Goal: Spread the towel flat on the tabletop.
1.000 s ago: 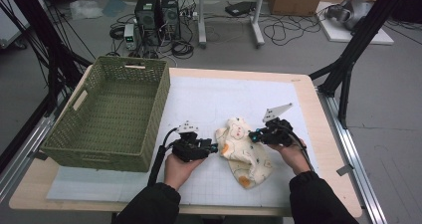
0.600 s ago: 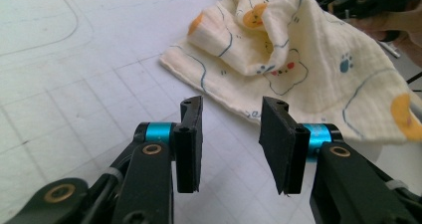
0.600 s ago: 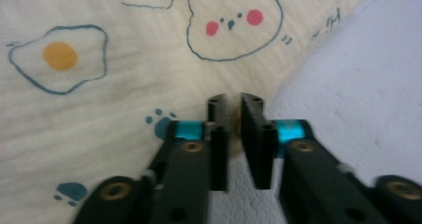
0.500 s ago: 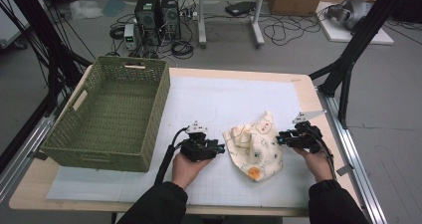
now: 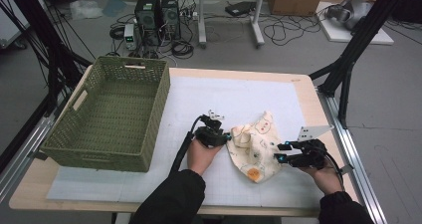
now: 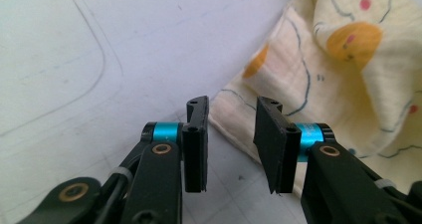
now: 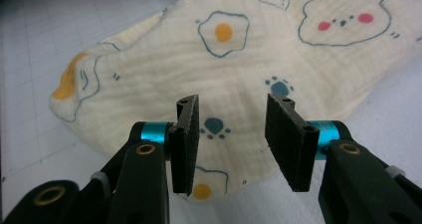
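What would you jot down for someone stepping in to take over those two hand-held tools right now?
Left tool: jaws apart, just been closing, at the left edge of the cream printed muslin cloth; the edge lies between them, not pinched.
Right tool: jaws just been opening, nothing gripped, hovering at the cloth's right side.
Cloth: crumpled on the white gridded mat, right of the green woven basket.
Done: cloth released, partly spread.
Left: probably flatten or fold it; the basket holds nothing.

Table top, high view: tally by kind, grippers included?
Printed cloth, cream with egg and paw prints: 1
Green woven basket: 1
White gridded mat: 1
Handheld grippers: 2, left gripper at the cloth's edge, right gripper over it, jaws apart on both
Total: 5
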Motion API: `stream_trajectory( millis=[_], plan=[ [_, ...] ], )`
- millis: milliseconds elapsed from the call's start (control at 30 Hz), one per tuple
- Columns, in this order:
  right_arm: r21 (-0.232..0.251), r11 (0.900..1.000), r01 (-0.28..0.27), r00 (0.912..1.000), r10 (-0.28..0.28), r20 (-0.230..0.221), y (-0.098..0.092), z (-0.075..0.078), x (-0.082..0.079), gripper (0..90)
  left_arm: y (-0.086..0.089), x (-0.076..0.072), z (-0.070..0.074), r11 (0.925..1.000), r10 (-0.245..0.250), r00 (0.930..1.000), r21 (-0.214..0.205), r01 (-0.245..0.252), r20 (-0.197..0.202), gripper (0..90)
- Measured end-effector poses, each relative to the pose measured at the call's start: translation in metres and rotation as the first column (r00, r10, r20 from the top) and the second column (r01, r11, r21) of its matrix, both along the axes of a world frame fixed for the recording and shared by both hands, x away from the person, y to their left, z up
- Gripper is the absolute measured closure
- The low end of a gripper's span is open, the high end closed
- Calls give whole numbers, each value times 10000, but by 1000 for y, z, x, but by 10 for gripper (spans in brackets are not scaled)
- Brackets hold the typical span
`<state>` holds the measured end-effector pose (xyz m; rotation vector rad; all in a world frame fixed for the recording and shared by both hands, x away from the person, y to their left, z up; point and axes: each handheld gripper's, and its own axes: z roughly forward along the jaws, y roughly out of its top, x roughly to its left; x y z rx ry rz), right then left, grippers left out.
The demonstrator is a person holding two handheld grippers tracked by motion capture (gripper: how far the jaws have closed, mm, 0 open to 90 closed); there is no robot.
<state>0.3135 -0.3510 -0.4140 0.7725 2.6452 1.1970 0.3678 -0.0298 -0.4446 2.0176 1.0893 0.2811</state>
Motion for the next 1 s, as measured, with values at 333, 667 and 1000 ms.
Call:
stream_trajectory(
  millis=[333, 667, 1000],
  plan=[
    [16, 9999, -122, 9998, 122, -146, 5, -5, 5, 549, 5, -10, 8, 9959, -94, 9971, 901, 26, 750, 894],
    [-187, 9979, -615, 9979, 611, -203, 28, -9, 18, 559, 77, -60, 23, 9922, 1158, 9822, 289, -1213, 1477, 896],
    [-229, 9946, -1014, 9945, 1007, -272, 42, -9, 16, 562, 107, -102, 24, 9940, 1023, 9847, 236, -1067, 1414, 889]
  ],
)
